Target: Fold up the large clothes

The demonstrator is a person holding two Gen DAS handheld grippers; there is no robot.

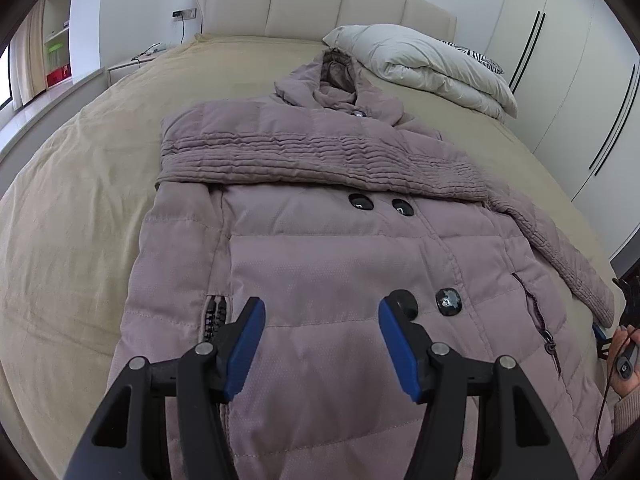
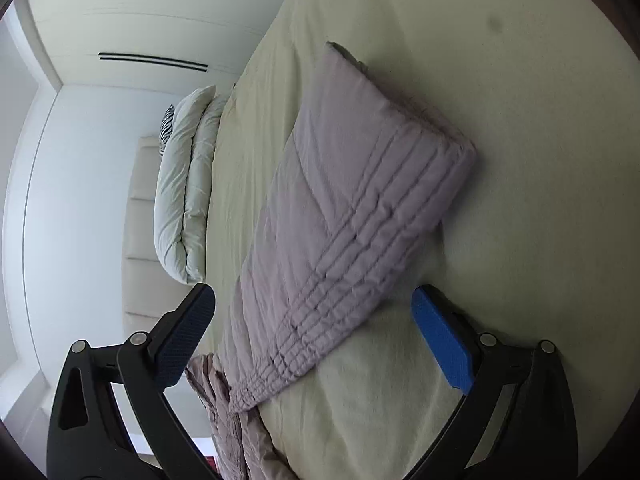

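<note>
A mauve padded hooded coat (image 1: 328, 248) lies front up on the beige bed (image 1: 80, 200), hood toward the headboard. Its left sleeve (image 1: 304, 156) is folded across the chest. Its right sleeve (image 1: 560, 248) trails down the coat's right side. My left gripper (image 1: 322, 312) is open and empty above the coat's lower front, near the black buttons (image 1: 449, 301). In the right wrist view, rolled sideways, my right gripper (image 2: 312, 304) is open and empty around the ribbed right sleeve (image 2: 344, 216), which lies on the bed sheet (image 2: 500, 160). The right gripper also shows at the right edge of the left wrist view (image 1: 630, 312).
A folded white duvet (image 1: 424, 64) and a zebra pillow (image 1: 476, 56) lie at the bed's head on the right. A padded headboard (image 1: 320, 4) stands behind. White wardrobe doors (image 1: 568, 80) run along the right. A shelf (image 1: 56, 36) and window ledge stand at the left.
</note>
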